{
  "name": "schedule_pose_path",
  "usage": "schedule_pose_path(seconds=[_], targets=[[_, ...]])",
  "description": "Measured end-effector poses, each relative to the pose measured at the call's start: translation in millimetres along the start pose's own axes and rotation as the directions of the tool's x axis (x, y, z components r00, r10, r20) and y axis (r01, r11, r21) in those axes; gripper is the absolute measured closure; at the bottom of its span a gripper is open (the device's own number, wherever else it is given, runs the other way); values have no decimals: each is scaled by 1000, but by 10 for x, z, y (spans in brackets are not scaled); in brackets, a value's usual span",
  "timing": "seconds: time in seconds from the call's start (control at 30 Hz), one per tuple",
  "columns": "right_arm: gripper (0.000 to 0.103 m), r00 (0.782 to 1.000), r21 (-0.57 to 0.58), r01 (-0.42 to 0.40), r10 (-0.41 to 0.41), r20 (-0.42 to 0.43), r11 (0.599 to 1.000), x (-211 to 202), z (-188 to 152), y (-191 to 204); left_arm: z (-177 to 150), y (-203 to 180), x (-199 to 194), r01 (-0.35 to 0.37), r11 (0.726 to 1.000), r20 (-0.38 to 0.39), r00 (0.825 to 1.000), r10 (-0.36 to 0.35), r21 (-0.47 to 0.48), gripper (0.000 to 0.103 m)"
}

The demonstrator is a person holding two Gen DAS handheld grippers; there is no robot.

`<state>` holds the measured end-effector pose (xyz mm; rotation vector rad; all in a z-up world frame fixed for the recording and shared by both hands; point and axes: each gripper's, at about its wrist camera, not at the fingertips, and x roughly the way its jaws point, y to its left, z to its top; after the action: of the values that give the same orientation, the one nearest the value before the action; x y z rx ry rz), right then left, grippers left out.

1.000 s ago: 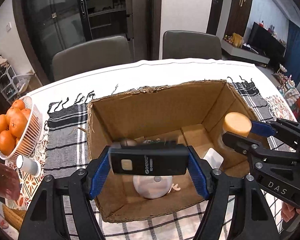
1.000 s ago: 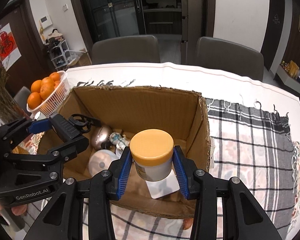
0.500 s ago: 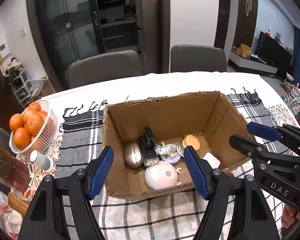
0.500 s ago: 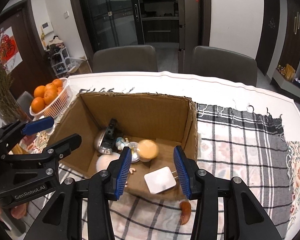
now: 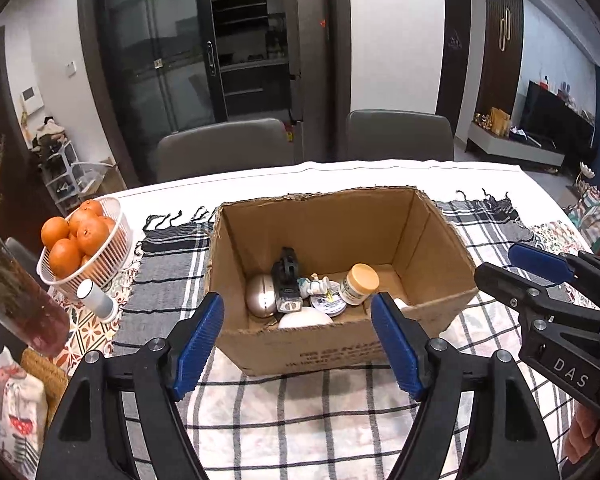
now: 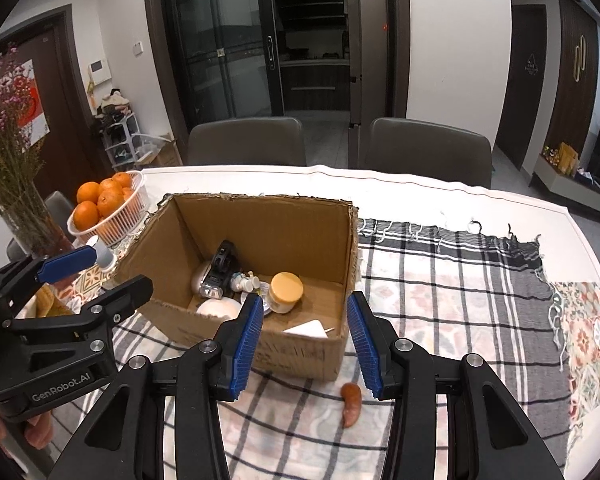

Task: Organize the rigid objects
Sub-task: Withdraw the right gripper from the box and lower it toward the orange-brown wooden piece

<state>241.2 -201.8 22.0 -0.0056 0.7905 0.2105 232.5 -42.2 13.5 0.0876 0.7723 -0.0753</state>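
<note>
An open cardboard box [image 5: 320,232] [image 6: 268,236] stands on the checked cloth. Inside lie a tan-lidded jar [image 5: 360,284] [image 6: 286,292], a black device [image 5: 287,280] [image 6: 220,272], a silver ball [image 5: 261,295], a white dome [image 5: 306,317] and a flat white square [image 6: 308,328]. My left gripper [image 5: 296,308] hangs in front of and above the box's near wall, its jaws opening, nothing between them. My right gripper [image 6: 305,304] is open and empty, likewise back from the box. Each gripper shows in the other's view: the right gripper [image 5: 498,261] and the left gripper [image 6: 116,270].
A white basket of oranges [image 5: 80,240] [image 6: 108,204], a glass vase of dried flowers [image 6: 16,184] and a small white cylinder [image 5: 96,298] stand left of the box. A small orange-brown piece [image 6: 350,400] lies on the cloth before the box. Two grey chairs stand behind the table.
The left gripper let go of the black device and the right let go of the jar; both now lie in the box. Both grippers drew back and up from the box.
</note>
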Motion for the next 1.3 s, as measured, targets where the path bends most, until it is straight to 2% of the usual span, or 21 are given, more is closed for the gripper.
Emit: schedule_pose_path(seconds=[0.2, 0.53, 0.83, 1.3], targets=[[58, 1000, 1, -3, 3, 8, 1000, -107, -136, -53, -125, -99, -89, -12, 1000, 14, 1000, 12, -15, 27], [58, 1000, 8, 2, -1, -19, 1000, -113, -389, -183, -376, -264, -32, 3, 1000, -27, 1000, -3, -30, 26], [58, 998, 20, -3, 5, -60, 1000, 19, -595, -331, -589, -368, 114, 14, 999, -77, 997, -18, -50, 26], [58, 987, 43, -15, 21, -160, 999, 461, -943, -450, -843, -409, 479, -4, 998, -146, 989, -5, -62, 26]])
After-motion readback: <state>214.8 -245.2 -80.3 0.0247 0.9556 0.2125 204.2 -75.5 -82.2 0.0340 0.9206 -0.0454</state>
